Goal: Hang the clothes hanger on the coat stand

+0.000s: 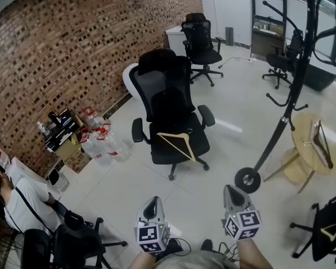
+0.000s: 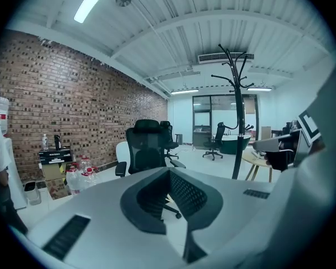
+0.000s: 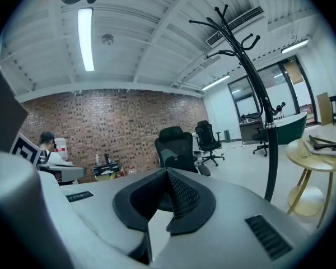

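We hold the left tongs (image 1: 151,205) and the right tongs (image 1: 233,195) low before us, both fully closed and empty. Ahead, the pale wooden clothes hanger (image 1: 176,146) lies on the seat of a black mesh office chair (image 1: 167,94). The black metal coat stand (image 1: 284,119) rises to the right, well apart from the hanger.

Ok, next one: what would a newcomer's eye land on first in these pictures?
A wooden clothes hanger lying on the seat of a black office chair in the middle of the room catches the eye first. To its right rises a tall black coat stand, beside a round wooden table. The left tool and right tool sit low at the head view's bottom edge, both shut and empty.
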A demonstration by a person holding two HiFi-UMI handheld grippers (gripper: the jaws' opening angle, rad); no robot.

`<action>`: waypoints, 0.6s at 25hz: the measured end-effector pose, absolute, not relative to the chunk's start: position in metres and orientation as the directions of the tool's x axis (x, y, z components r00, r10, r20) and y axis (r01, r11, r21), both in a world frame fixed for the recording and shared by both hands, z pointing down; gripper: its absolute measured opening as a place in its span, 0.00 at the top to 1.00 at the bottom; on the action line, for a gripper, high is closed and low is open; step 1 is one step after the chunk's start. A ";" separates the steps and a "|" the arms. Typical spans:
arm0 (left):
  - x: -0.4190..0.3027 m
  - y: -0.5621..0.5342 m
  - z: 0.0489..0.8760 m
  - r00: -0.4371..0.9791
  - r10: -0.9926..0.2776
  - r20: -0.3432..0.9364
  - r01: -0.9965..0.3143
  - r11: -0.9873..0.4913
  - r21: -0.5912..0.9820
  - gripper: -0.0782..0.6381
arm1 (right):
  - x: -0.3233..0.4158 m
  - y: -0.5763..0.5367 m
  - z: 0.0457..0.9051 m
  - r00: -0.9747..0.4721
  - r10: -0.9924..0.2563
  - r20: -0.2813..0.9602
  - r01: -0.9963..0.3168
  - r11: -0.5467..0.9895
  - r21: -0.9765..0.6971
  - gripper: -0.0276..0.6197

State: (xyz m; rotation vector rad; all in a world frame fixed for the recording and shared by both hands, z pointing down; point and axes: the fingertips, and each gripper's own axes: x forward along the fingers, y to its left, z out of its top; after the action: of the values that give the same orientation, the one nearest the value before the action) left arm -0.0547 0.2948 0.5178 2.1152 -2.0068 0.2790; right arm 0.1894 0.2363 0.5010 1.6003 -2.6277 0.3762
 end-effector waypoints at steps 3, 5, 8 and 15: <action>-0.068 0.285 0.517 0.078 -0.962 0.262 -0.997 -0.072 0.030 0.87 | 0.177 0.232 0.503 -0.441 -0.882 0.167 -0.894 0.415 -0.169 0.96; -0.088 0.276 0.519 0.088 -0.962 0.258 -0.996 -0.081 0.036 0.87 | 0.160 0.227 0.503 -0.423 -0.890 0.171 -0.903 0.399 -0.159 0.96; -0.126 0.260 0.518 0.114 -0.962 0.247 -0.993 -0.106 0.045 0.87 | 0.122 0.222 0.503 -0.401 -0.899 0.178 -0.914 0.379 -0.144 0.96; -0.221 0.222 0.523 0.188 -0.958 0.218 -0.981 -0.170 0.097 0.87 | 0.015 0.204 0.498 -0.354 -0.916 0.190 -0.935 0.343 -0.089 0.96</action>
State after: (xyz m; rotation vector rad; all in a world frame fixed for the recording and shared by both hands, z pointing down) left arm -0.2206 0.2223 0.5226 2.2459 -1.8686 0.1562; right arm 0.0153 0.2038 0.4981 1.7208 -2.4856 0.2769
